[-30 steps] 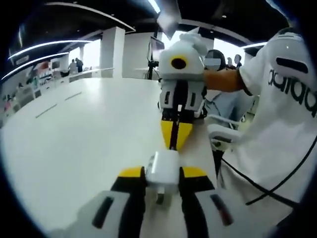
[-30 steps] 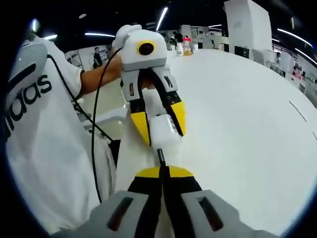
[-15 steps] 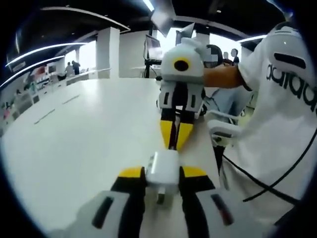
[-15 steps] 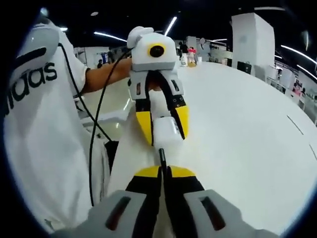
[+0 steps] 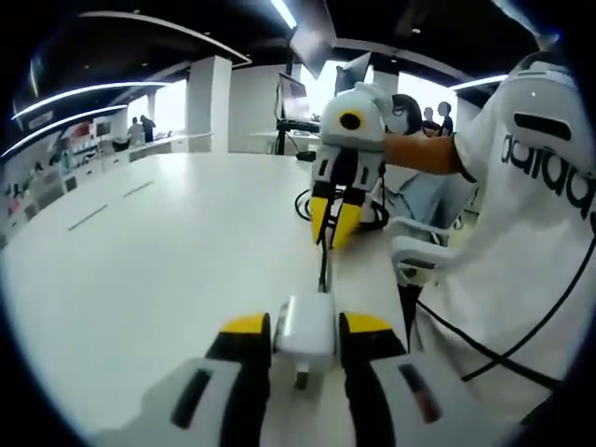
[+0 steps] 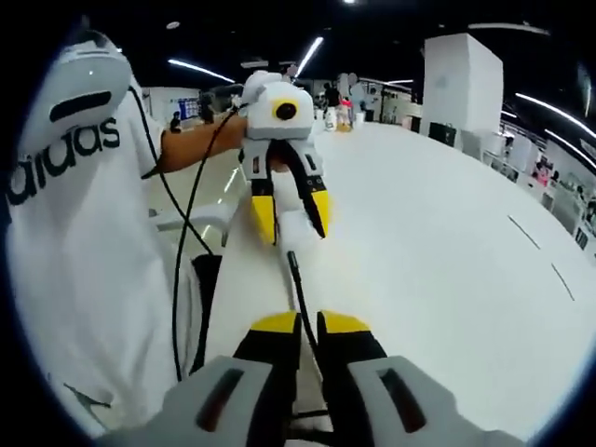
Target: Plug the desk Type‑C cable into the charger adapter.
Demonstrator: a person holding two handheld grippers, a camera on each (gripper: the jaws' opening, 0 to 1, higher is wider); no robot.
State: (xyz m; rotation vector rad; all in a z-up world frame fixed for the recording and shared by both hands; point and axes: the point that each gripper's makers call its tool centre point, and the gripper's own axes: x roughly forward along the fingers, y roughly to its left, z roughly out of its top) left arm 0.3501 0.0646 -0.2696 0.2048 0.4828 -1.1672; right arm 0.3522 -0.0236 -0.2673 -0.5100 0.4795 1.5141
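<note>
White and glossy, the worktop (image 5: pixel 140 251) runs back toward a bright hall with pillars and ceiling strip lights. Near its edge beside the person in a white T-shirt (image 5: pixel 531 233), the left tool (image 5: pixel 305 328) is held low and level, its yellow-tipped jaws pinching the white charger adapter (image 5: pixel 304 328) from both sides. A black Type-C cable (image 5: pixel 323 265) is plugged into the adapter's far face and runs straight to the right tool (image 5: pixel 333 223), which faces it from further along the edge on a bare forearm. In the right gripper view that tool (image 6: pixel 303 326) has its jaws slightly apart, the cable (image 6: pixel 298 289) passing between them.
</note>
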